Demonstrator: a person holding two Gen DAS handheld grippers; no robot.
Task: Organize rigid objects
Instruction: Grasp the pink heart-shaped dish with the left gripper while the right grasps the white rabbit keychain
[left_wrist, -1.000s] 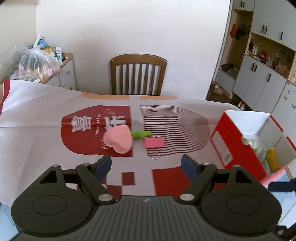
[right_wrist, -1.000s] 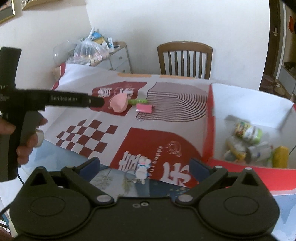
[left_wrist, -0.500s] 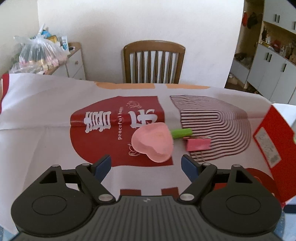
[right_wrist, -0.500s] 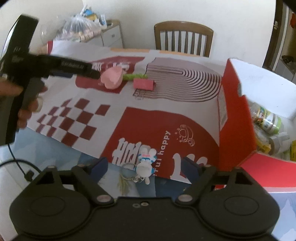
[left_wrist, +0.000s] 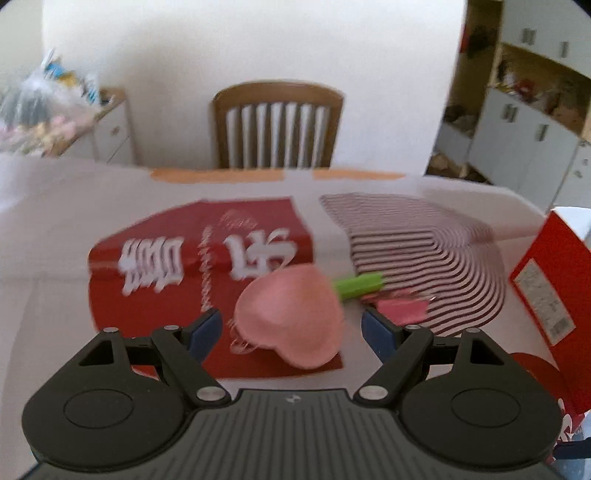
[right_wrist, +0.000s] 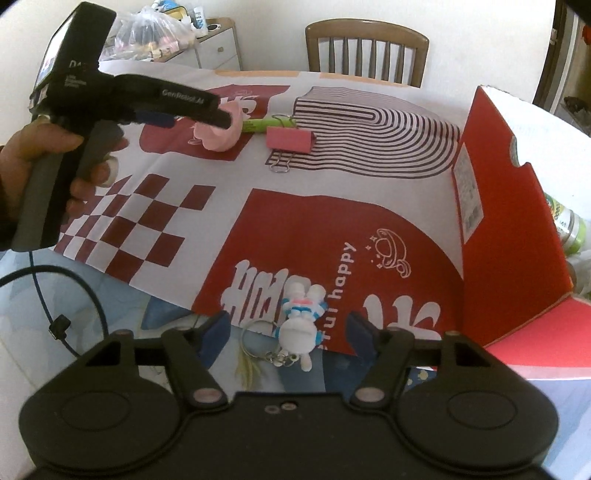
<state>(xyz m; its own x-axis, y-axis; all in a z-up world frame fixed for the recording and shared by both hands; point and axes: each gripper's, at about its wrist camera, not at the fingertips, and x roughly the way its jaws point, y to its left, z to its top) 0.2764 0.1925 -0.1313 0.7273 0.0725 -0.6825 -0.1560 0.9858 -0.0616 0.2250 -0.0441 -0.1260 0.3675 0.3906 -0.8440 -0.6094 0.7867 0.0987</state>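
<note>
A: Report the left gripper (left_wrist: 291, 326).

B: Jaws stand wide apart, nothing clamped. The pink toy (left_wrist: 290, 319) lies on the printed cloth (left_wrist: 55, 236) just ahead of the blue pads (left_wrist: 205, 328), in line with the gap between them. No contact is visible. Its green stem (left_wrist: 356, 284) points right, toward the pink clip (left_wrist: 400, 308).

A: Right gripper (right_wrist: 288, 332)?

B: Jaws are closing. The white keychain figure (right_wrist: 301, 325) lies between the pads (right_wrist: 218, 330), clear of both. Its ring (right_wrist: 258, 338) rests toward the left pad. The figure sits at the near edge of the cloth.

A: Location of the remaining items?

B: In the right wrist view, the clip (right_wrist: 290, 139) lies on the striped print, just beside the stem (right_wrist: 258, 124). The red box (right_wrist: 506, 206) stands open at the right edge of the cloth, with a jar (right_wrist: 570, 229) partly visible inside.

A: Who holds the left gripper?

B: A hand (right_wrist: 40, 162) grips its handle, left of the cloth. A chair (right_wrist: 367, 50) stands behind the table.
</note>
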